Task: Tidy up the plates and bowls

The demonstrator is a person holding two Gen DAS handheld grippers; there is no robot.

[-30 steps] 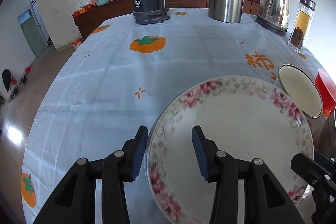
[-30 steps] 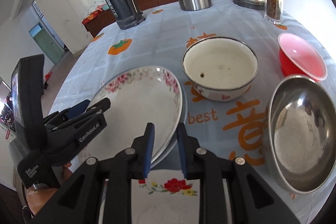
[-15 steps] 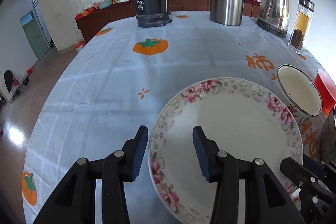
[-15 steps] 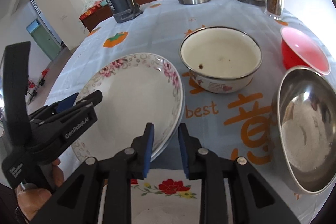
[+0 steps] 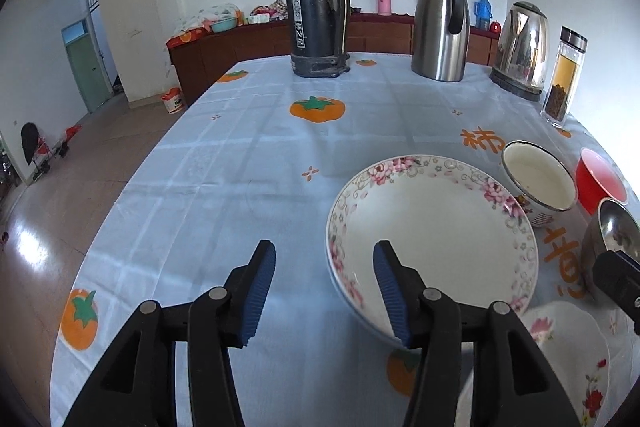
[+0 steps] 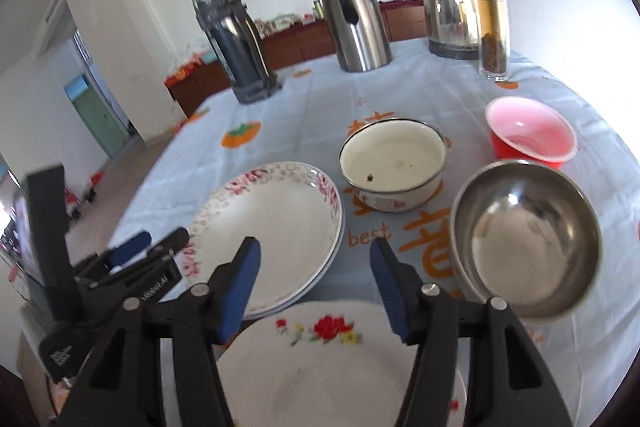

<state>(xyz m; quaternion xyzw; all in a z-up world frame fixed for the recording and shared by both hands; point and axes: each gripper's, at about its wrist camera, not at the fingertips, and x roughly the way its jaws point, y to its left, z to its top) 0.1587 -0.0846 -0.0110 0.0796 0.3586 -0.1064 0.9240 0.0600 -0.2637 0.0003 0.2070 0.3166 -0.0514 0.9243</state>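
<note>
Both the left gripper [image 5: 322, 291] and right gripper [image 6: 314, 281] gape wide, holding nothing. The round white china plate with pink flowers [image 6: 272, 227], mid-frame, looks hard, slippery and breakable; pinch its rim.

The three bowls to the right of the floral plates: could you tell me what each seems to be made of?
The grey bowl looks like brushed stainless steel: dull metallic sheen, blurred reflections. The cream bowl is probably enamelled metal: glossy coating, thin dark rim, printed outside. The red bowl seems plastic, though glazed ceramic is possible: uniform colour, pink inside, soft gloss.

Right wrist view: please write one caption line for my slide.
Open right hand-held gripper above a red-flower plate, with stacked floral plates, enamel bowl, steel bowl and red bowl beyond.
</note>
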